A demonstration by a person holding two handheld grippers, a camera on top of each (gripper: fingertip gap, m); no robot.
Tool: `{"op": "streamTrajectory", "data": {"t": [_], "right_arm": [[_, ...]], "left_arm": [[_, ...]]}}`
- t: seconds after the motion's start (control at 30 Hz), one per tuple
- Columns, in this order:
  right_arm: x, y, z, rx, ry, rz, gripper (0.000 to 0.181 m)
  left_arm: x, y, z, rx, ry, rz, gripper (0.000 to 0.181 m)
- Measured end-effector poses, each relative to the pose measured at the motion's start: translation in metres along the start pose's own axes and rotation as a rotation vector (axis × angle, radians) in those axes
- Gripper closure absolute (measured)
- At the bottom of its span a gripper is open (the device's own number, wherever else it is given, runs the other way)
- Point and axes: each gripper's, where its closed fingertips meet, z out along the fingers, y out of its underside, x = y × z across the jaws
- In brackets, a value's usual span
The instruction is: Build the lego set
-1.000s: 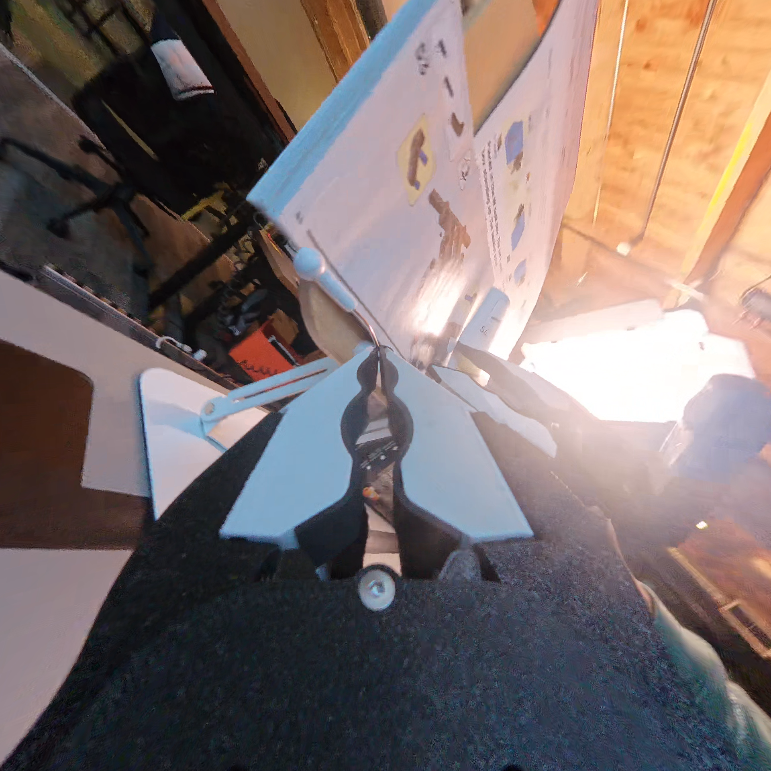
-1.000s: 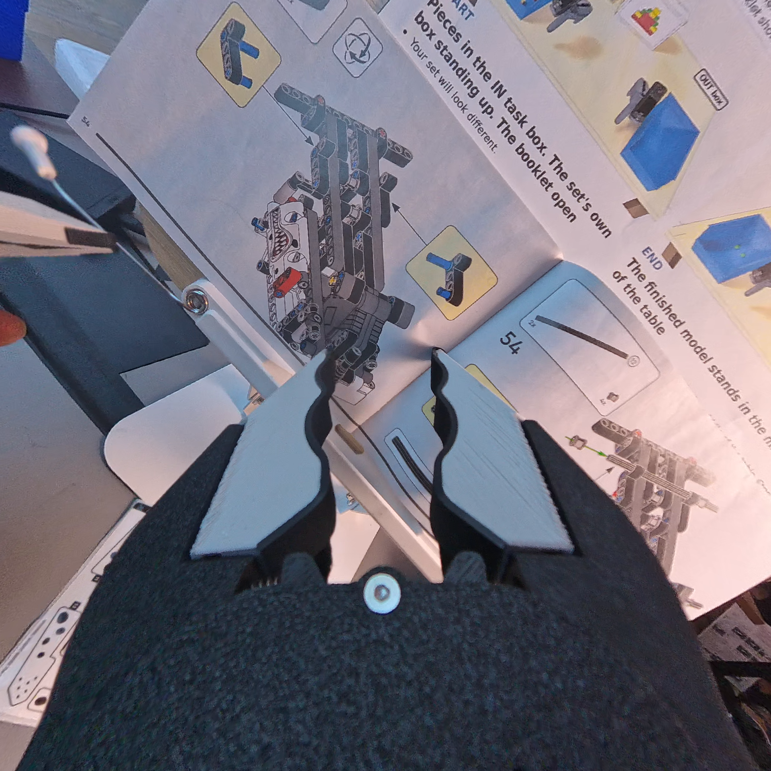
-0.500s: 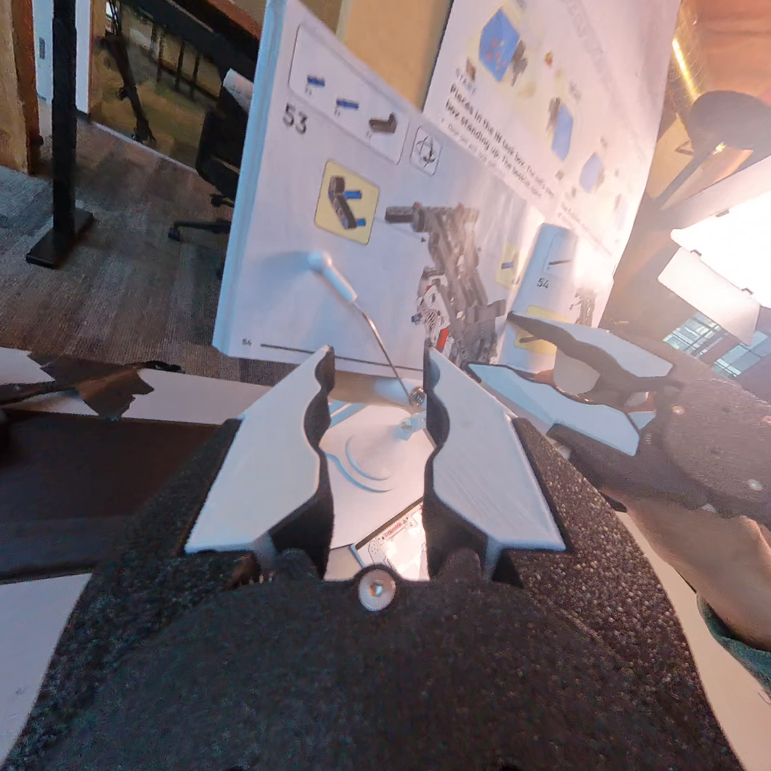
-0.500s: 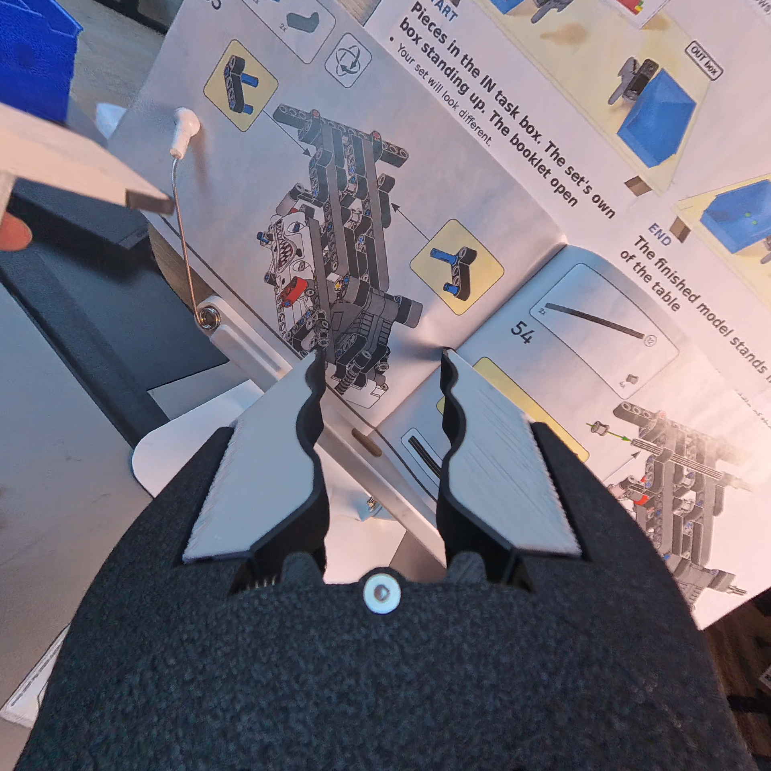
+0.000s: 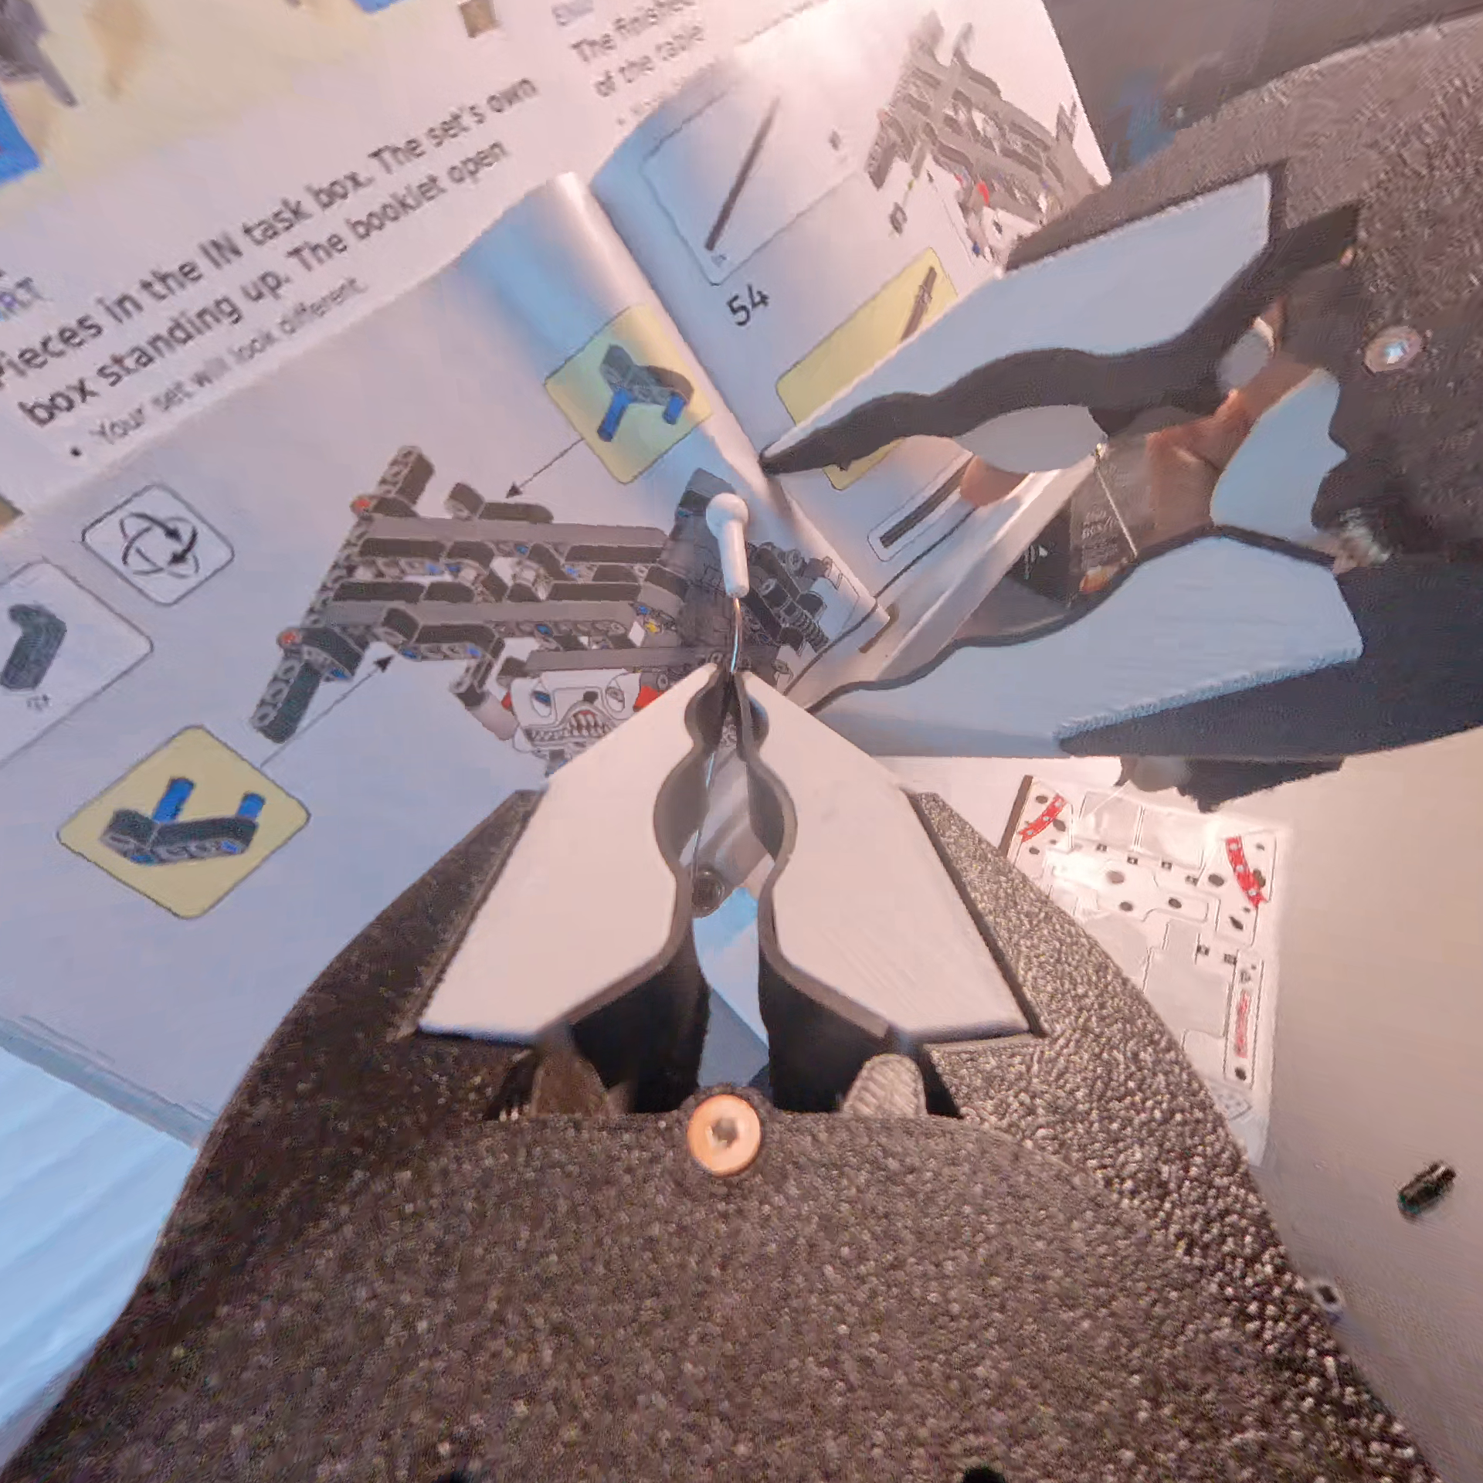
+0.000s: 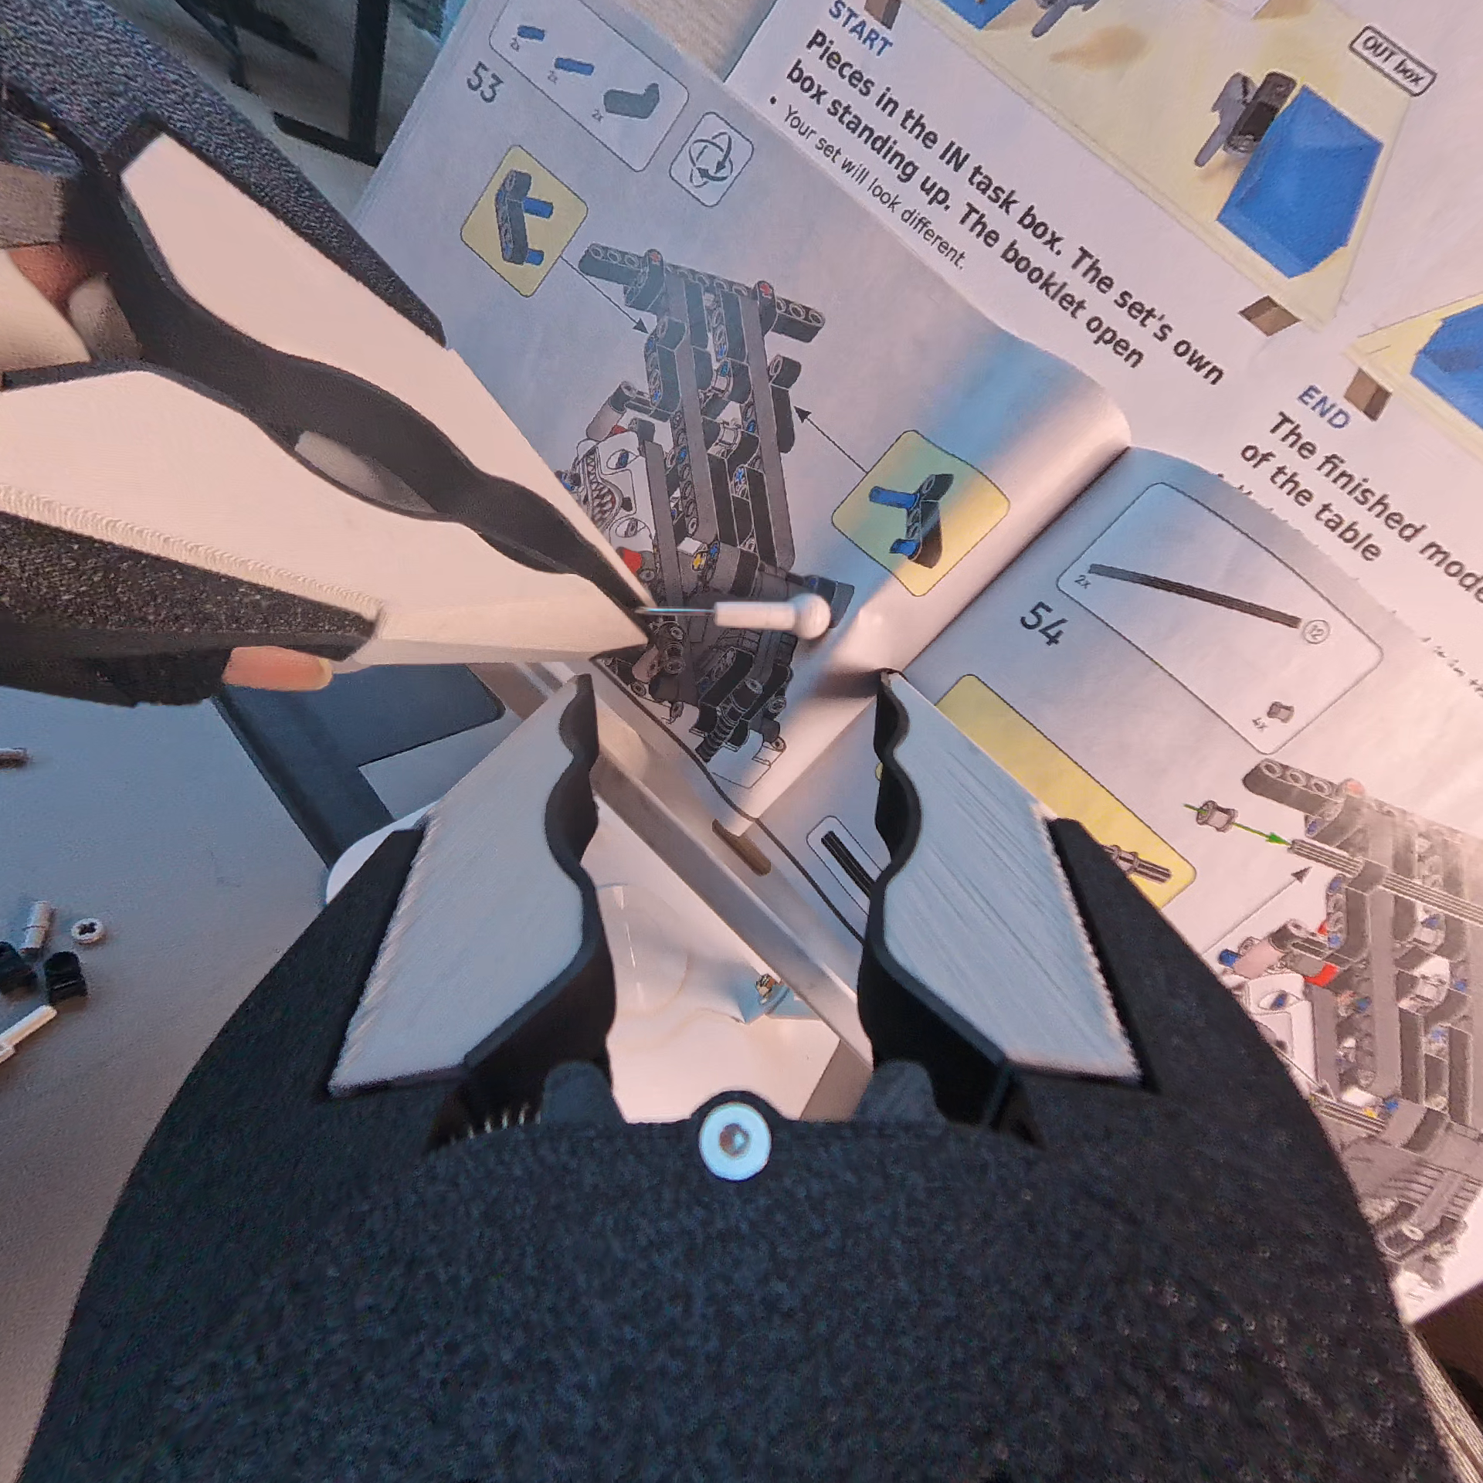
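Note:
The open instruction booklet (image 6: 883,361) stands on a white book stand (image 6: 682,987); it also shows in the left wrist view (image 5: 401,401). My left gripper (image 5: 726,682) is shut on the thin wire of the stand's page-holder clip (image 5: 729,542), whose white tip lies over the lower left page near the spine. In the right wrist view the left gripper (image 6: 642,622) comes in from the left with the clip (image 6: 770,616). My right gripper (image 6: 734,690) is open and empty, just in front of the stand's ledge (image 6: 682,794), below the spine. It also shows in the left wrist view (image 5: 790,586).
A large printed sheet (image 6: 1123,160) stands behind the booklet. Several small loose Lego pieces (image 6: 40,963) lie on the grey table at the left. A sticker sheet (image 5: 1164,907) and a small black piece (image 5: 1424,1201) lie at the right.
My left gripper opened half a second ago and is shut on the clip wire again. The clip has swung from off the booklet's left edge across the left page. The right gripper stayed open.

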Motion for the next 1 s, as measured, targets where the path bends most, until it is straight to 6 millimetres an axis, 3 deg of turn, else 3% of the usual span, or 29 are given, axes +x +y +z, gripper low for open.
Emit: {"op": "streamTrajectory", "data": {"t": [0.3, 0.47, 0.6, 0.7, 0.8, 0.9, 1.0], "right_arm": [[-0.001, 0.001, -0.002, 0.027, -0.039, -0.015, 0.112], [-0.003, 0.002, -0.010, 0.034, -0.095, -0.023, 0.108], [0.023, 0.006, -0.042, 0.087, -0.037, 0.002, 0.110], [0.053, 0.029, -0.070, 0.096, 0.035, 0.125, 0.118], [0.078, 0.066, -0.092, 0.086, 0.119, 0.258, 0.131], [0.069, 0.103, -0.094, 0.021, 0.099, 0.309, 0.140], [0.052, 0.134, -0.077, -0.071, 0.082, 0.307, 0.134]], "left_arm": [[0.013, 0.004, -0.003, -0.069, 0.099, 0.379, 0.181], [0.011, 0.013, 0.004, -0.200, 0.132, 0.315, 0.179], [0.010, 0.000, -0.003, -0.148, 0.127, 0.176, 0.168], [0.012, -0.024, -0.013, -0.030, 0.115, 0.067, 0.169], [0.032, -0.042, -0.010, -0.006, 0.143, 0.085, 0.169], [0.057, -0.053, 0.009, -0.048, 0.162, 0.151, 0.171], [0.076, -0.053, 0.042, -0.148, 0.162, 0.196, 0.173]]}}
